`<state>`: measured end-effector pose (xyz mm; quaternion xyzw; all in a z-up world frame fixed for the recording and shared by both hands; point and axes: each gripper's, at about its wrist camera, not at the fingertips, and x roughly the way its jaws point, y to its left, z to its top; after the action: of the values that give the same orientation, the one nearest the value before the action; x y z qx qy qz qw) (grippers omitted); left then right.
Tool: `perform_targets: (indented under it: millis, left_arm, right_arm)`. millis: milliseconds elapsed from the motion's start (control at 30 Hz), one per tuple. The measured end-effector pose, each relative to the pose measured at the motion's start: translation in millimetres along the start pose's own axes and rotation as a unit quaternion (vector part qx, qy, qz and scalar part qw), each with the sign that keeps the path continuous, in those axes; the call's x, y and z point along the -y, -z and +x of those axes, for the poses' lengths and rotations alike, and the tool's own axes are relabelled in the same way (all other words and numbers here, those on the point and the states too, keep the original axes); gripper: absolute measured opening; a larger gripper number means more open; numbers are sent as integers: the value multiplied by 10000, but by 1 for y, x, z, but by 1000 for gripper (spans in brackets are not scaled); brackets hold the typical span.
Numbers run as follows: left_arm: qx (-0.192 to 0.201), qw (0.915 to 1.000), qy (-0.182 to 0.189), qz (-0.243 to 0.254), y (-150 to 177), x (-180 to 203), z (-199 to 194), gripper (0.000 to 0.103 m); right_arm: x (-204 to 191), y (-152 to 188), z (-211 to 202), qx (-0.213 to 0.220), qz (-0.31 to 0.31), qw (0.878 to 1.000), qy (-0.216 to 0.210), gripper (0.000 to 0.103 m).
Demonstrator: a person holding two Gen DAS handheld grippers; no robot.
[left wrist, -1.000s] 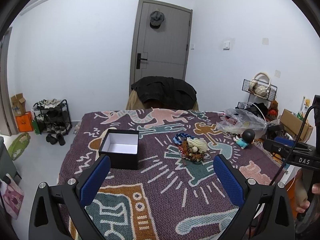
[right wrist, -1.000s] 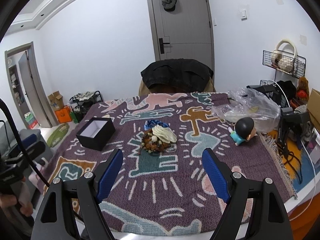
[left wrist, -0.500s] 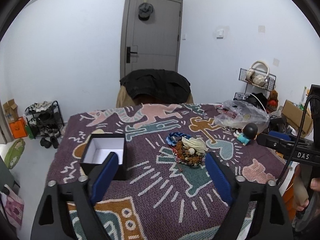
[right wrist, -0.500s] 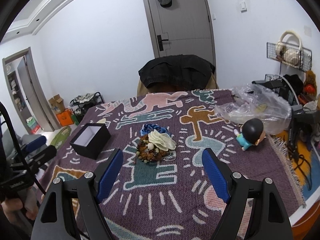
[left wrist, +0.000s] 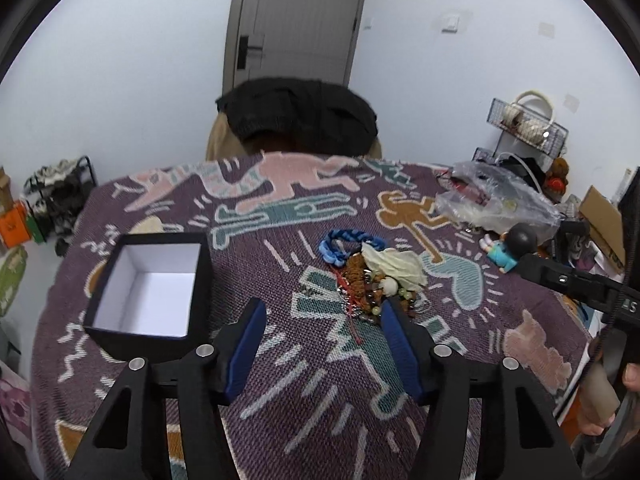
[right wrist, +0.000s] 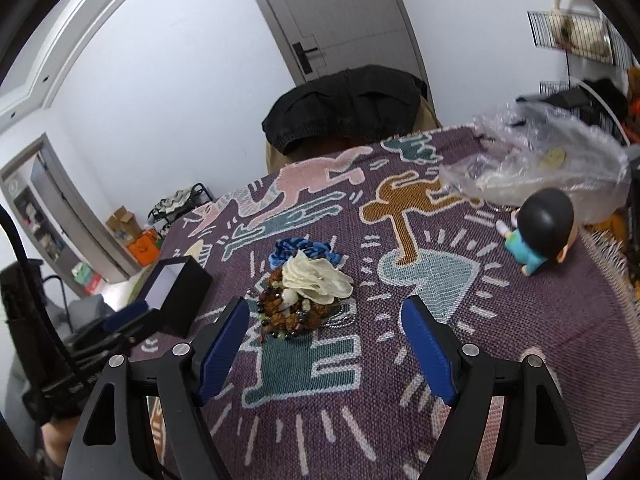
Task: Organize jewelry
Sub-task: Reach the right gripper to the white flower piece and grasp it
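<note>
Left wrist: jewelry pile (left wrist: pixel 372 280) just beyond closing left gripper (left wrist: pixel 324 328), untouched.

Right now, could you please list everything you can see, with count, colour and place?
open black cardboard box with white lining: one, left on the cloth
heap of beaded jewelry: one pile, brown, white, blue, cloth centre
patterned purple woven cloth: one, covers the table
small black-haired figurine in blue: one, right side
clear plastic bag: one, far right
black jacket: one, over the chair behind
grey door: one, back wall
left tool: blue pads, closing, nothing between
right tool: blue pads, open, empty
</note>
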<state>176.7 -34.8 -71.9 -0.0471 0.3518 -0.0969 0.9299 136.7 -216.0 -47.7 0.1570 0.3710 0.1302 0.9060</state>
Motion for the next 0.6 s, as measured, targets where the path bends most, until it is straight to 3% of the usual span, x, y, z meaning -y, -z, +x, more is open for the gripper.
perform_targets:
  millis: [67, 500, 600]
  left_arm:
    - [-126, 9999, 17, -46, -4, -2, 14, 49]
    - [-743, 9971, -127, 79, -12, -7, 90, 42]
    - [-853, 9962, -137, 138, -12, -8, 104, 42]
  right_arm:
    - [6, -2, 6, -39, 99, 9999, -21, 79]
    - [27, -9, 41, -240, 206, 9995, -7, 79]
    - [27, -12, 51, -337, 185, 9992, -63, 72]
